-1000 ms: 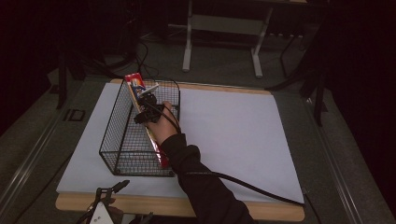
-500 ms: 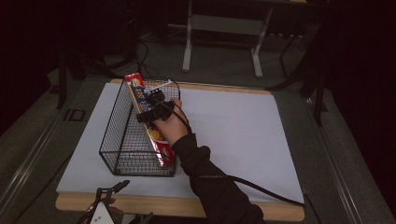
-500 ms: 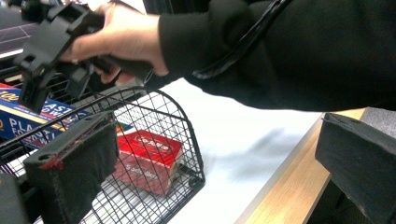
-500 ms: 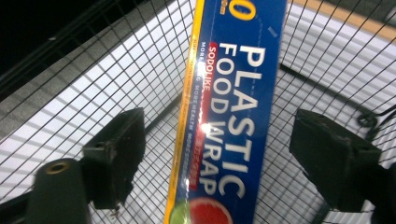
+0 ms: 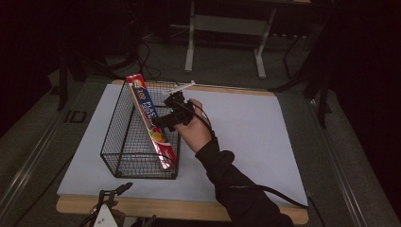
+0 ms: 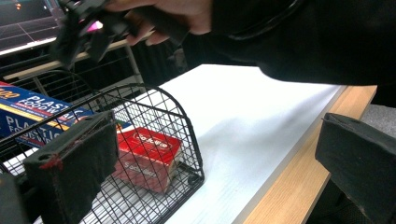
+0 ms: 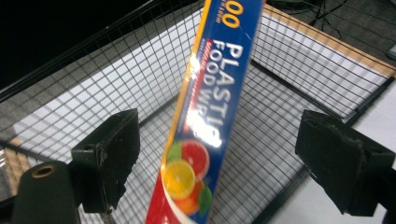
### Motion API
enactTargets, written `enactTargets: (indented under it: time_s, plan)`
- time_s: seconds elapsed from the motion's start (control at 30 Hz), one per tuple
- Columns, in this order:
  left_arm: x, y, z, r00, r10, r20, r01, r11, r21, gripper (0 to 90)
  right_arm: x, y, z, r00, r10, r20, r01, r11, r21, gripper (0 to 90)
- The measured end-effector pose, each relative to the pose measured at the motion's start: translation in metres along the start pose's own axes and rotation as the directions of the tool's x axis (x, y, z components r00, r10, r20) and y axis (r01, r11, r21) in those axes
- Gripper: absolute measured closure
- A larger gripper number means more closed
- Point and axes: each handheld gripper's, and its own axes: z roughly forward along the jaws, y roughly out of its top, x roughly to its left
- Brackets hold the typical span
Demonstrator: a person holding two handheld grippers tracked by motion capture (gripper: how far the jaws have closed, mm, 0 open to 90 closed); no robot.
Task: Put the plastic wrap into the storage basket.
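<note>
- Right gripper (image 5: pixel 163 124) fingers spread wide, just been opening, pads off the plastic food wrap box (image 5: pixel 150 121); in the right gripper view (image 7: pixel 219 161) the box (image 7: pixel 205 116) stands between the two pads, touching neither.
- A second ago clamped over the box inside the basket; now lifted above the rim and drawn back toward the near right, hand (image 5: pixel 193 128) over the basket's right wall.
- Box let go and left leaning in the wire basket (image 5: pixel 124 124): red end down against the near right corner, blue printed length slanting up, top end poking past the far rim.
- Compared with the earlier picture, box lying much as it did, along the right side of the basket.
- Seen from the left gripper view, red end of the box (image 6: pixel 148 157) resting on the basket floor behind the rounded wire corner (image 6: pixel 184 116), blue part stretching off to the left.
- Left gripper (image 5: pixel 113 201) at the near table edge, low in the high view, in the same spot as before; fingers (image 6: pixel 74 163) wide apart, nothing between them but a view of the basket and the table edge.
- Basket standing on the white sheet (image 5: pixel 246 137), toward its left half, unmoved.
- Sheet spread over the wooden table (image 5: pixel 189 208), wood showing as a strip along the near edge.
- Dark sleeve (image 5: pixel 236 189) crossing the sheet from the near right; gripper cable trailing off to the right.
</note>
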Motion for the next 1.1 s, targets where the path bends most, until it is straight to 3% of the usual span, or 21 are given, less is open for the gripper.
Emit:
enactTargets:
  time_s: [0.17, 0.33, 0.67, 0.8, 1.03, 1.1]
  plan:
    - [0.000, 0.000, 0.001, 1.0000, -0.002, 0.002, 0.002, 1.0000, 0.005, 0.1, -0.012, -0.015, -0.025, 0.9999, -0.006, 0.008, 0.007, 1.000, -0.030, 14.3]
    - [0.000, 0.000, 0.001, 1.0000, 0.002, 0.001, -0.002, 1.0000, 0.005, 0.1, -0.026, -0.033, -0.044, 0.9989, -0.036, 0.031, 0.036, 0.999, -0.026, 16.3]
    - [0.000, 0.000, 0.002, 1.0000, 0.003, 0.000, -0.003, 0.9999, 0.011, 0.1, -0.052, -0.073, -0.071, 0.9996, -0.022, 0.019, 0.023, 0.998, -0.063, 15.3]
    - [0.000, 0.000, 0.002, 1.0000, 0.006, -0.001, -0.006, 0.9999, 0.014, 0.1, -0.060, -0.090, -0.078, 0.9987, 0.012, 0.051, -0.008, 0.996, -0.088, 14.4]
    - [-0.001, 0.000, 0.003, 1.0000, 0.002, 0.000, -0.002, 0.9999, 0.014, 0.1, -0.073, -0.118, -0.083, 0.9938, 0.061, 0.093, -0.056, 0.997, -0.061, 13.4]
    - [-0.001, 0.000, 0.003, 1.0000, 0.005, -0.001, -0.005, 0.9999, 0.015, 0.1, -0.078, -0.126, -0.084, 0.9946, 0.069, 0.077, -0.064, 0.996, -0.058, 12.8]
